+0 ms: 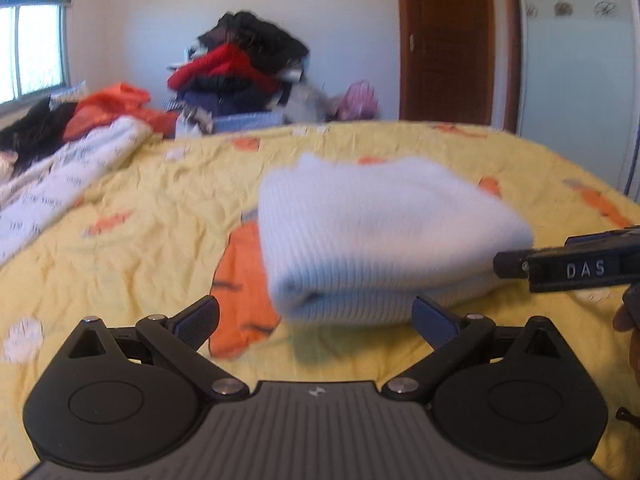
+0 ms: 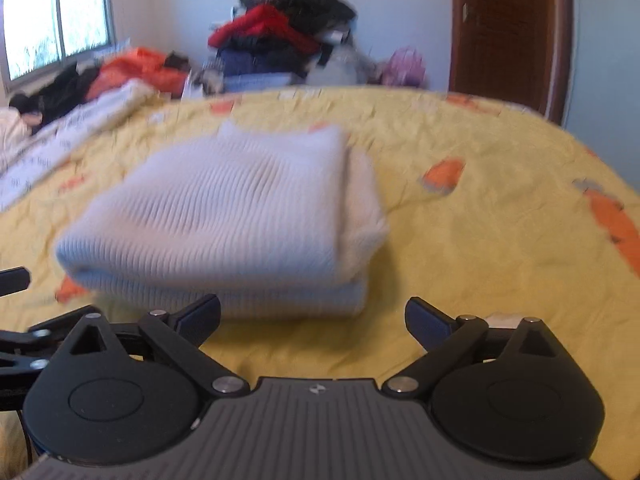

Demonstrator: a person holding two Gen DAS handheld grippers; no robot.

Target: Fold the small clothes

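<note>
A folded white ribbed knit garment (image 1: 384,236) lies on the yellow bedspread (image 1: 140,240). It also shows in the right wrist view (image 2: 232,224), in a thick stack of layers. My left gripper (image 1: 316,320) is open and empty, just in front of the garment's near edge. My right gripper (image 2: 312,320) is open and empty, just in front of the garment's near right corner. The right gripper's finger also shows at the right edge of the left wrist view (image 1: 560,268). Both views are blurred.
A white printed quilt (image 1: 60,184) and dark and orange clothes (image 1: 108,108) lie at the far left of the bed. A tall pile of clothes (image 1: 244,76) stands behind the bed. A brown door (image 1: 448,40) is at the back right.
</note>
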